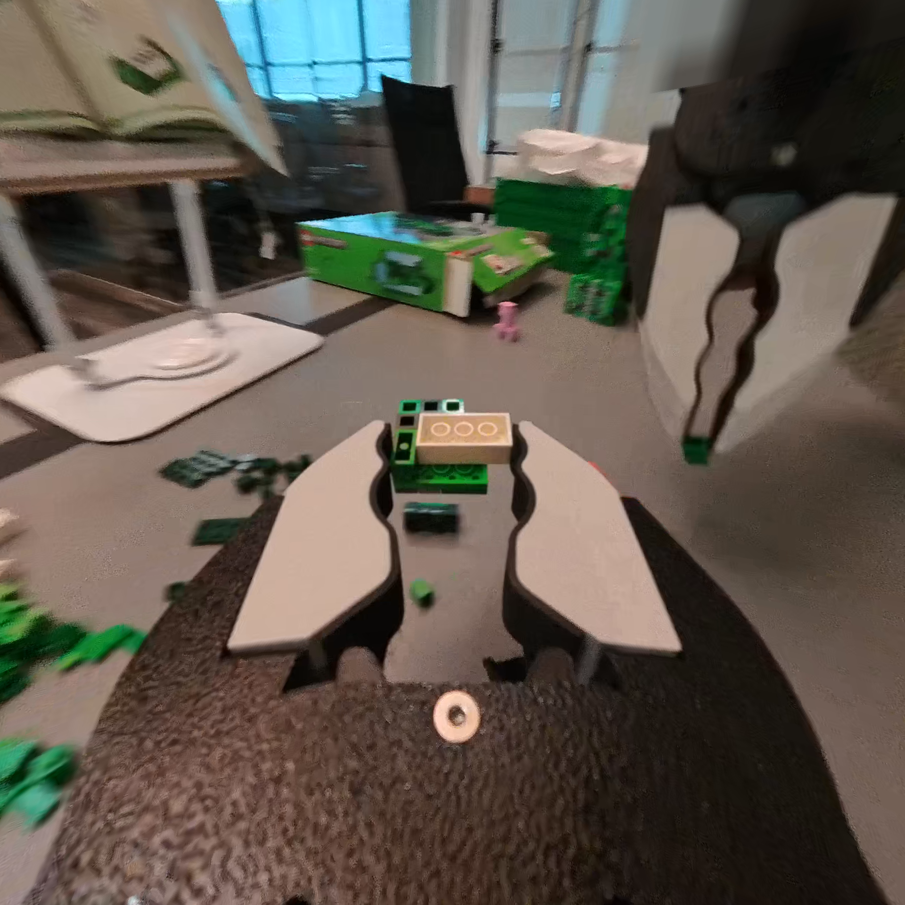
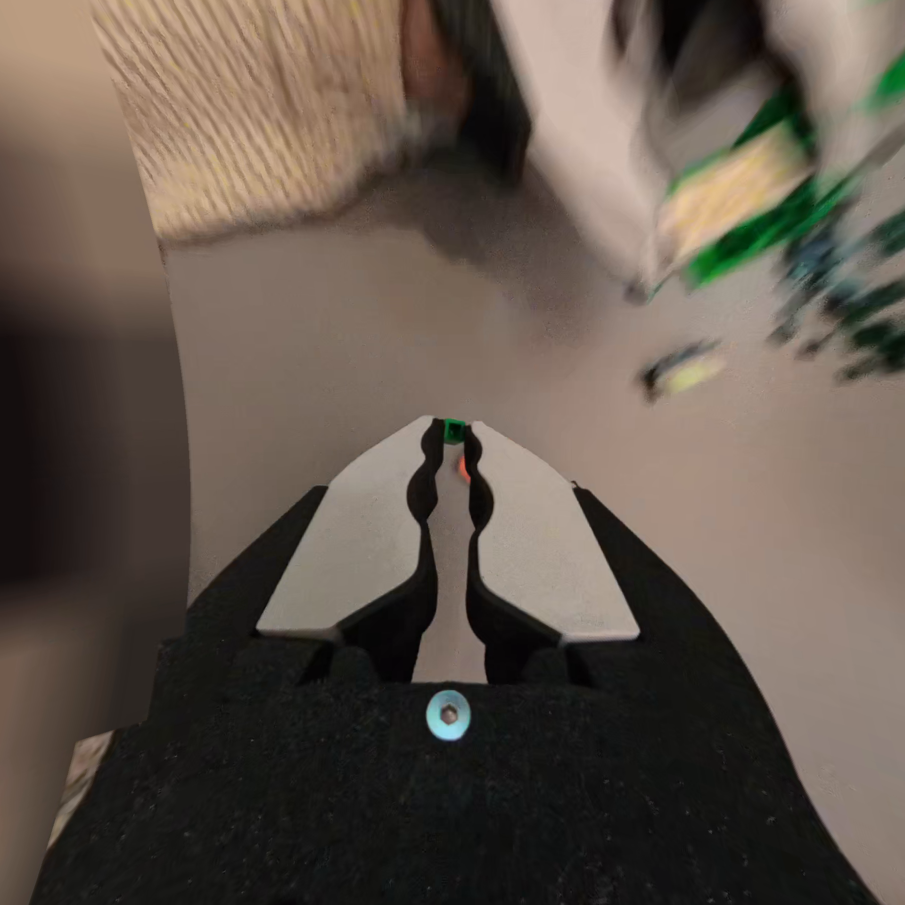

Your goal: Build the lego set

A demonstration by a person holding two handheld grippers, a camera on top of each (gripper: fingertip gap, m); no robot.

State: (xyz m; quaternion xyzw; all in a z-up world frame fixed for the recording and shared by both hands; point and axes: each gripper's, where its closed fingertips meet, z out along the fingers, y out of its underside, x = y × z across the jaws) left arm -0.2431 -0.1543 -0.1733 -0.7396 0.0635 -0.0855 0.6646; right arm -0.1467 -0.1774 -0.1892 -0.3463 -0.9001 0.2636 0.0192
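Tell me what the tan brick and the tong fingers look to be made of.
Tan brick: likely hard moulded plastic, smooth, with crisp edges and a slight sheen. Left tongs fingers: flat matte grey faces on black wavy-edged bodies, probably plastic; the base looks grainy. Exact material unclear.

I get soft daylight from the windows point(image 1: 313, 44) at twelve o'clock, bright and bluish there. My left view smears toward nine o'clock; only the centre is sharp. The right view is heavily motion-blurred from twelve to three, dim at nine, with fisheye bending at the edges.
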